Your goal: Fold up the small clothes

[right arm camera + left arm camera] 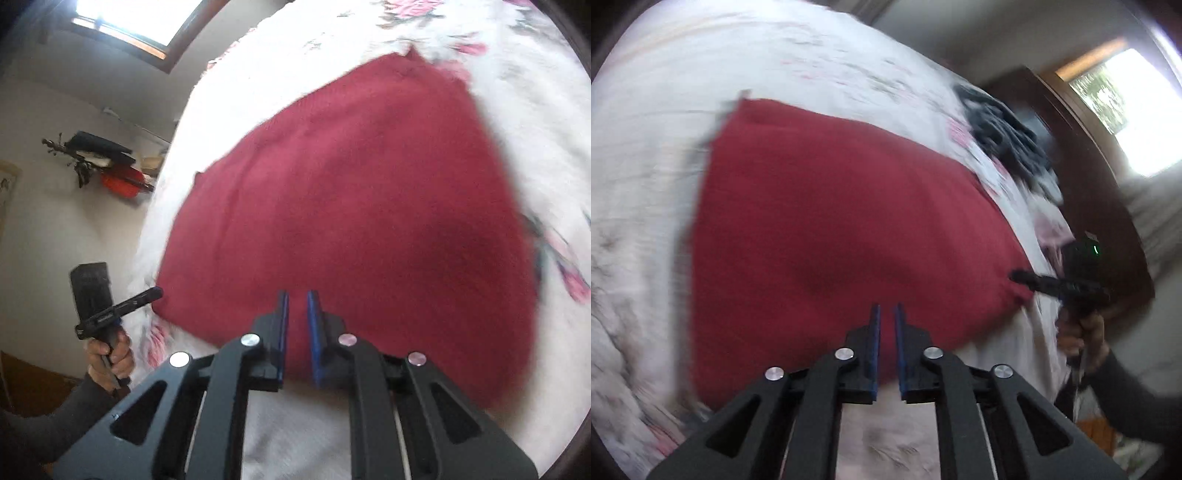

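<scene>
Left wrist view: red cloth (842, 229) flat on bedspread (646, 184), near edge under left tongs (887, 314), blades slightly apart, pinching nothing

Home bedroom, floral bedspread (535, 110), window (1137, 110)

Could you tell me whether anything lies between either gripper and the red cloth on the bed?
Nothing visible does. The red cloth lies spread on the floral bedspread, directly ahead of the left gripper and right gripper. The dark clothes pile sits off to one side.
</scene>
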`<state>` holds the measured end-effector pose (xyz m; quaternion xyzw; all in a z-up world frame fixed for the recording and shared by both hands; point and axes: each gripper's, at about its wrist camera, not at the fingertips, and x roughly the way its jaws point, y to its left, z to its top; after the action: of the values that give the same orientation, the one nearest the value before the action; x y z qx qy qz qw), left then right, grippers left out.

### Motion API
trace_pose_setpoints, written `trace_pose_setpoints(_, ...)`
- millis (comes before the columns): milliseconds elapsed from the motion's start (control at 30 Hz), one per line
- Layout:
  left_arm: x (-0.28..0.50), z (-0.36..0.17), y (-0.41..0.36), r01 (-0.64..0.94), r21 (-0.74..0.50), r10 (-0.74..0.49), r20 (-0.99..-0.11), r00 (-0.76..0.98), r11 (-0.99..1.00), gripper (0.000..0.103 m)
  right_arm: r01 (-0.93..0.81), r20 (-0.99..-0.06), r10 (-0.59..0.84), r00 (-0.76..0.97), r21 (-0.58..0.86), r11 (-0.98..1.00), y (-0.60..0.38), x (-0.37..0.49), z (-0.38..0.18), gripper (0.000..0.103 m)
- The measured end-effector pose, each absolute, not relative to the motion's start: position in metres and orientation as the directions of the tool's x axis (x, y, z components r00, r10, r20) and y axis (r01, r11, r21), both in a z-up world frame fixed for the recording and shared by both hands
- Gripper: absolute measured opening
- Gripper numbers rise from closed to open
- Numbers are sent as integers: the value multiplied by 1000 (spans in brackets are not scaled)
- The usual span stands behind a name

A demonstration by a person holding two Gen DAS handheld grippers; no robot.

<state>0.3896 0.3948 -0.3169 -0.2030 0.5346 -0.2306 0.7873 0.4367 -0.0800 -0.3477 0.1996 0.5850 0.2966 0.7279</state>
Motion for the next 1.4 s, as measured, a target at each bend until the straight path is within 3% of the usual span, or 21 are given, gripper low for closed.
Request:
trace_pose_setpoints(67,393,-343,393,94,-539,-541,-791,286,837,12,-143,-765,631,128,616,775,-103,436,-365,0)
trace_pose_setpoints(133,389,-357,405,35,-561,-545,-785,293,827,6,-83,-767,624,147,619,781,-126,442,-371,0)
trace_pose_setpoints(267,377,-355,424,-46,-584,-538,-773,335,810,6,-15,-778,588,221,600,800,-161,440,-355,3)
trace_pose_setpoints(333,365,-351,433,-81,-592,-532,-768,356,802,9,4,-782,569,255,589,808,-168,435,-342,7)
trace_pose_setpoints(433,336,-333,441,-114,-604,-522,-756,394,789,28,-34,-795,528,300,544,839,-160,421,-312,10)
trace_pose_setpoints(500,316,-329,448,-150,-631,-527,-737,423,761,42,-109,-813,493,310,485,868,-138,407,-293,17)
trace_pose_setpoints(600,283,-319,458,-208,-660,-505,-708,494,722,64,-286,-862,395,317,310,907,-63,375,-273,45)
trace_pose_setpoints(667,263,-317,471,-235,-684,-496,-684,535,690,67,-413,-880,325,346,169,895,-7,348,-272,65)
trace_pose_setpoints(767,242,-315,487,-279,-732,-484,-639,597,622,72,-628,-861,209,464,-153,763,95,291,-278,70)
trace_pose_setpoints(833,230,-315,500,-295,-758,-481,-613,627,582,72,-692,-834,198,515,-269,670,142,269,-285,75)
trace_pose_setpoints(1033,223,-311,520,-278,-775,-478,-585,655,567,73,-697,-698,169,696,-599,394,265,233,-324,74)
trace_pose_setpoints(1400,230,-328,537,-245,-815,-495,-527,691,525,73,-595,-586,112,803,-774,216,348,253,-380,67)
